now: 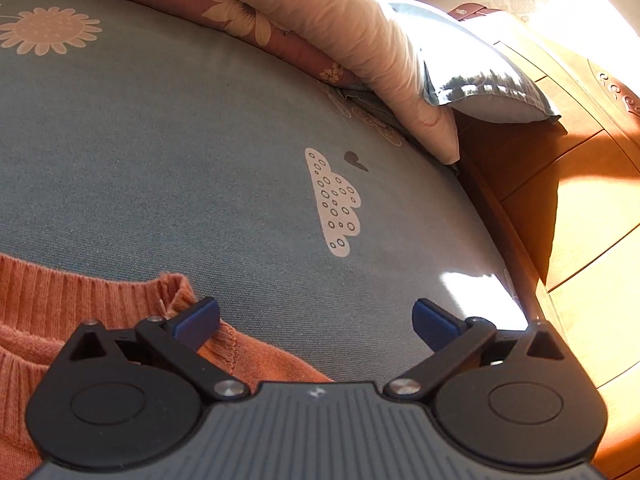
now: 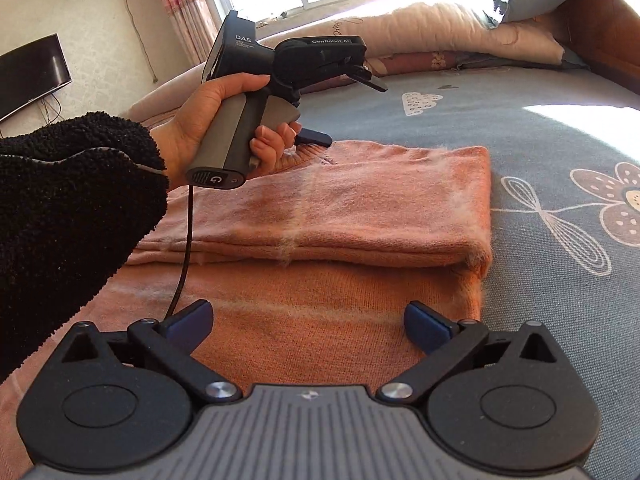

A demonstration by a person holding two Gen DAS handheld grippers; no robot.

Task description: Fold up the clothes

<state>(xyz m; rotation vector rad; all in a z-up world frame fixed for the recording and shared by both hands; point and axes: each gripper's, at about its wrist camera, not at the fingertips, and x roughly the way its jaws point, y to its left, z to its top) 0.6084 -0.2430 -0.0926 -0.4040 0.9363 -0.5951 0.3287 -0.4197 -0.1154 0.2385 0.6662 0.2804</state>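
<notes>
An orange knit sweater [image 2: 360,208] lies on the bed, its far part folded over the near part with the fold edge on the right. In the right wrist view my right gripper [image 2: 308,322] hangs open just over the sweater's near layer, nothing between its fingers. A hand in a black fleece sleeve [image 2: 72,200] holds my left gripper [image 2: 348,110] open above the sweater's far collar end. In the left wrist view the left gripper [image 1: 316,320] is open; its left pad [image 1: 198,318] hovers by the ribbed collar [image 1: 176,292] of the sweater [image 1: 48,308], the rest over bare sheet.
The blue-grey bed sheet [image 1: 200,140] with flower and cloud prints extends around the sweater. A folded quilt [image 1: 352,32] and a pillow [image 1: 480,68] are stacked at the head of the bed. The wooden bed frame [image 1: 520,240] and floor lie to the right. A TV [image 2: 28,76] hangs on the left wall.
</notes>
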